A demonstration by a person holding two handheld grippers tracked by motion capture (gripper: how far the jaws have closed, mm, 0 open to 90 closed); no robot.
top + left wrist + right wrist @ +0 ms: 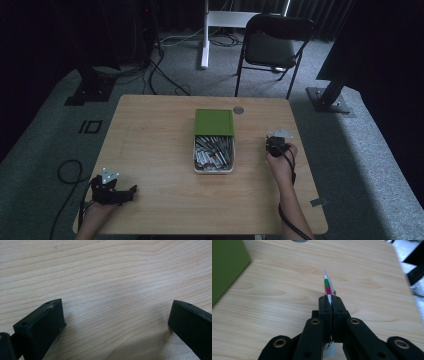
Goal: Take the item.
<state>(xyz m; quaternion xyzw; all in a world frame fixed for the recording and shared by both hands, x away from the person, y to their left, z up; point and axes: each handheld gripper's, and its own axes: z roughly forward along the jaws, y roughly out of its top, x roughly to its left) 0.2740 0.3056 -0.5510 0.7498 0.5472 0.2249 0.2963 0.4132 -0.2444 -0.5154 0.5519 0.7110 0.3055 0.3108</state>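
We see the right gripper (329, 298) near the tabletop's (150, 150) right edge, its fingers (325, 307) pinched tight on a thin white packet (327, 286) with green and red bands, which sticks up past the tips. The white box (214, 152) of similar packets sits mid-tabletop, green lid (214, 122) touching its far side. The left gripper (131, 192) rests at the near left corner, fingers (42, 325) spread wide, holding nothing.
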